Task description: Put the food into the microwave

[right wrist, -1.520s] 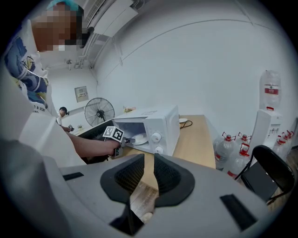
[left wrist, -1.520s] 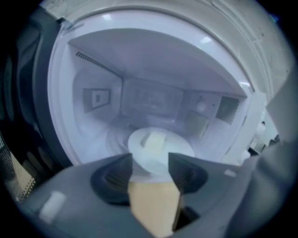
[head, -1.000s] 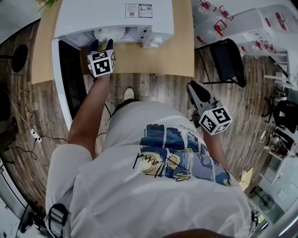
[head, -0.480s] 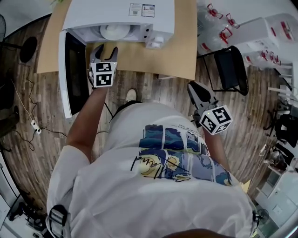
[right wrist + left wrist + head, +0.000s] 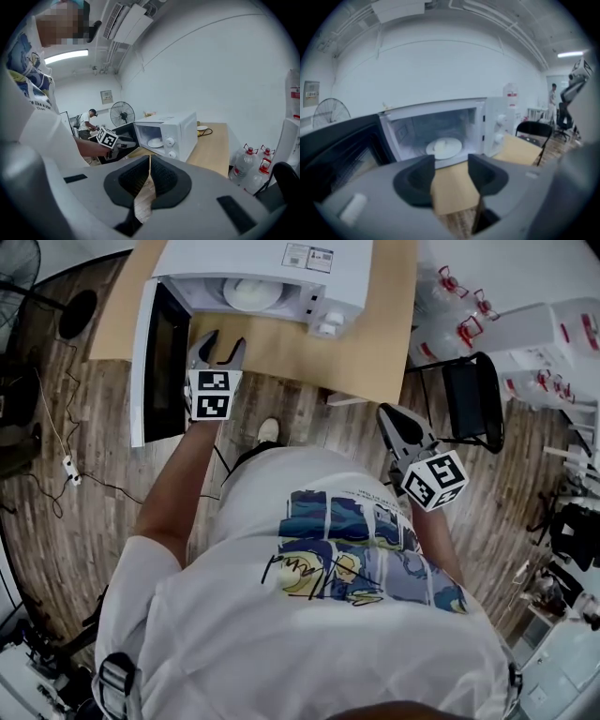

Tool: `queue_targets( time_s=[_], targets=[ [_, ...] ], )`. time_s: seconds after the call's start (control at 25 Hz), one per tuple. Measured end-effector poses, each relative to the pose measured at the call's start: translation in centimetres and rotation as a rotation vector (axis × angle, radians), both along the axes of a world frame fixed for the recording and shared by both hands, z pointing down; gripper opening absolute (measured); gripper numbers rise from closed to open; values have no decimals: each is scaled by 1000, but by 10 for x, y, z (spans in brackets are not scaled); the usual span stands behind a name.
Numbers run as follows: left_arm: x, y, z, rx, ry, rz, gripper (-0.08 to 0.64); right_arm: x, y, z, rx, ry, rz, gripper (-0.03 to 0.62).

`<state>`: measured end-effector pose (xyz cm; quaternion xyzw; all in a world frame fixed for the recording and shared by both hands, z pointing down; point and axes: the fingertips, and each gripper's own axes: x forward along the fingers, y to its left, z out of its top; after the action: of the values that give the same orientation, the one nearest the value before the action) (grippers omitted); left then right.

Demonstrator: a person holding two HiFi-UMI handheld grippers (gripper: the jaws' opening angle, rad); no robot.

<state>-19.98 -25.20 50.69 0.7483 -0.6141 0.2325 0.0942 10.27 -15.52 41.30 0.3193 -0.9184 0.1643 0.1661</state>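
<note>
The plate of food (image 5: 251, 293) sits inside the open microwave (image 5: 281, 268). The left gripper (image 5: 220, 341) hovers just before the microwave's opening, jaws apart and closing with nothing between them. The right gripper (image 5: 149, 161) hangs well back from the microwave, jaws together and empty.

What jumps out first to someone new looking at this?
The white microwave on the table has its door swung wide open and a white plate inside. Just before the opening, the left gripper hangs with jaws apart and closing, nothing between them. The right gripper is shut and empty at the person's side.
</note>
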Motion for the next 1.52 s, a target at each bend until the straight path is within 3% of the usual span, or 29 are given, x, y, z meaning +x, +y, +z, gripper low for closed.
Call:
queue_targets(
  time_s=[0.52, 1.52],
  targets=[
    [8, 43, -10, 3, 39, -62, 212, 1, 20, -6, 26, -10, -99, 8],
    [46, 123, -7, -5, 56, -130, 209, 30, 67, 6, 23, -17, -194, 8]
  ],
)
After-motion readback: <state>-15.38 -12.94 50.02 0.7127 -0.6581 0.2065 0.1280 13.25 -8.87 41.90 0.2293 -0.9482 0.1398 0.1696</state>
